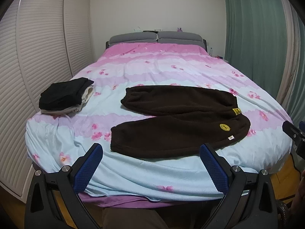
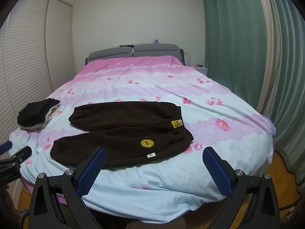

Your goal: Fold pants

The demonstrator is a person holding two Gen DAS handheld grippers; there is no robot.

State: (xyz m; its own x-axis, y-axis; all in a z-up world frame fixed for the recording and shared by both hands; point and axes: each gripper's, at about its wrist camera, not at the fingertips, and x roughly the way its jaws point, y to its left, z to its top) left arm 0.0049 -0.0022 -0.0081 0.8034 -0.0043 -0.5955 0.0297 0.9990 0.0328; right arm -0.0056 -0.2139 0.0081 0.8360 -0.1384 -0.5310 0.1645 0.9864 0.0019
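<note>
Dark brown fleece pants (image 1: 177,118) lie spread flat on the bed, legs pointing left, waistband with yellow patches at the right; they also show in the right wrist view (image 2: 124,133). My left gripper (image 1: 151,150) is open and empty, held over the bed's near edge just short of the nearer leg. My right gripper (image 2: 154,153) is open and empty, just short of the waist end of the nearer leg. The right gripper's tip also shows at the right edge of the left wrist view (image 1: 293,131). The left gripper's tip also shows at the left edge of the right wrist view (image 2: 19,155).
The bed (image 1: 133,177) has a pink and pale blue flowered cover. A folded stack of black and cream clothes (image 1: 64,97) sits at its near left corner. Louvred wardrobe doors (image 1: 38,57) stand on the left, green curtains (image 2: 238,47) on the right, a grey headboard (image 2: 137,52) at the far end.
</note>
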